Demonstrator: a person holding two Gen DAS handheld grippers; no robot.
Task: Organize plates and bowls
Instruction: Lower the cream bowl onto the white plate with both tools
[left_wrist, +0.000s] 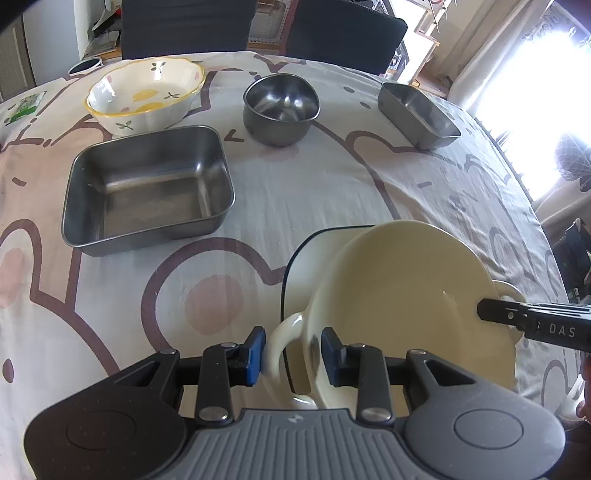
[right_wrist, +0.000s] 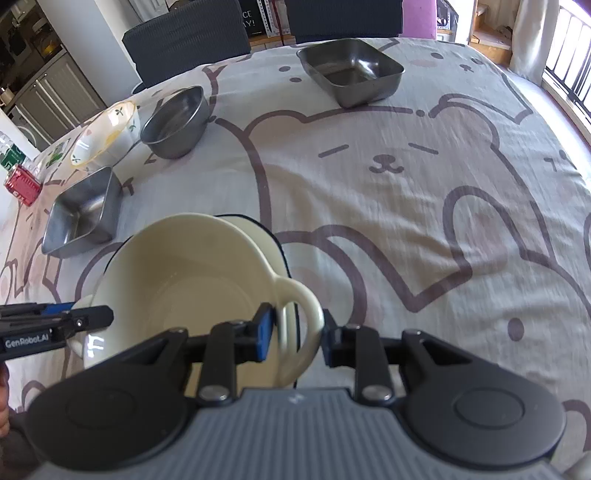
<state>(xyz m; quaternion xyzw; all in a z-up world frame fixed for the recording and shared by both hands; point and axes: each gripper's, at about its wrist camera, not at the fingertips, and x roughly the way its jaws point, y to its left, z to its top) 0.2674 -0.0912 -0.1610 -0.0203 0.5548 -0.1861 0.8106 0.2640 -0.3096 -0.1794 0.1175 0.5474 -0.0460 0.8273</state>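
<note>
L to R. Square steel tray (left_wrist: 147, 184) sits on bear-print tablecloth (left_wrist: 332, 177), near but clear of the action. Left gripper (left_wrist: 291, 352) pinching near loop handle (left_wrist: 280, 343) of cream bowl (left_wrist: 406, 288), blue pads on either side, thin hold on glazed ceramic. Bowl tilted, over dark-rimmed white dish (left_wrist: 314, 254); can't tell if base already rests in it. Right gripper (right_wrist: 299, 338) clamped on opposite handle (right_wrist: 303, 306); contact partly blurred, looks like a light pinch.

Risks, judged:
- Glazed handle slipping btw pads if either hand tilts further; bowl drops on dish, chip or crack.
- Hands out of sync, so bowl twists and one handle pops free.
- Off-centre lowering, w/ bowl foot landing on dish rim, then rocking or sliding off.
- Early release on one side, w/ bowl swinging from the other handle.
- Loose cloth bunching under dish if pushed sideways.
</note>
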